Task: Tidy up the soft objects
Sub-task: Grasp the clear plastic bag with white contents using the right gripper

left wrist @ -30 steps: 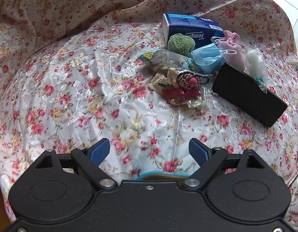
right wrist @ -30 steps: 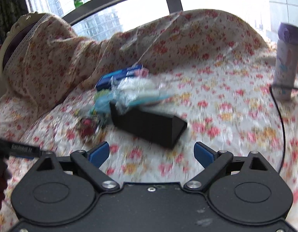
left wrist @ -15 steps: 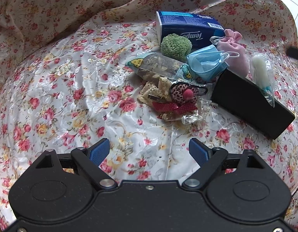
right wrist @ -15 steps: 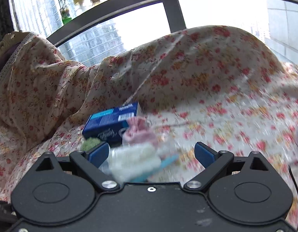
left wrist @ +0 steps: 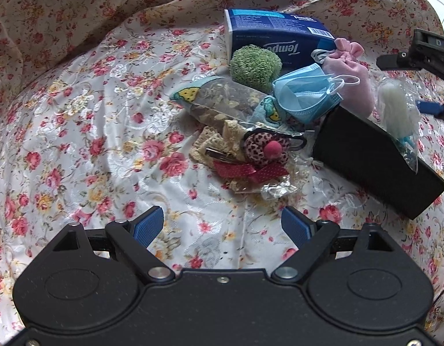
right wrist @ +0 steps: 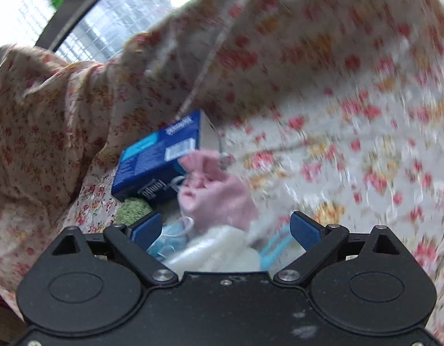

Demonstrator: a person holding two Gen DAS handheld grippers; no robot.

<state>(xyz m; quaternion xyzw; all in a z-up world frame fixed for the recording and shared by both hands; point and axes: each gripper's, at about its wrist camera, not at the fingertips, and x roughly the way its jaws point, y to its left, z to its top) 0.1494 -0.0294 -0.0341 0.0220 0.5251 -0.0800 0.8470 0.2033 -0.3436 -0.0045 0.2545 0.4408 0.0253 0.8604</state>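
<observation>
Soft items lay heaped beside the black box [left wrist: 374,158]; right gripper [right wrist: 226,229], released and empty, hung above the plastic bag [left wrist: 397,109] leaning on it, risking snagging the adjacent pink pouch [right wrist: 219,193] instead.

Home setting, likely a living room: floral cloth [left wrist: 86,132] is draping over furniture; household bits, a tissue box [left wrist: 275,39] and face mask [left wrist: 304,98], are lying about; window [right wrist: 103,28] is showing high-rise buildings outside.

Right hand-held gripper [right wrist: 226,229] jaws wide apart over clear plastic bag [right wrist: 213,252], pads not touching; pink pouch [right wrist: 219,193], blue tissue box [right wrist: 157,160] beyond. Floral cloth [right wrist: 337,115] blurred.
</observation>
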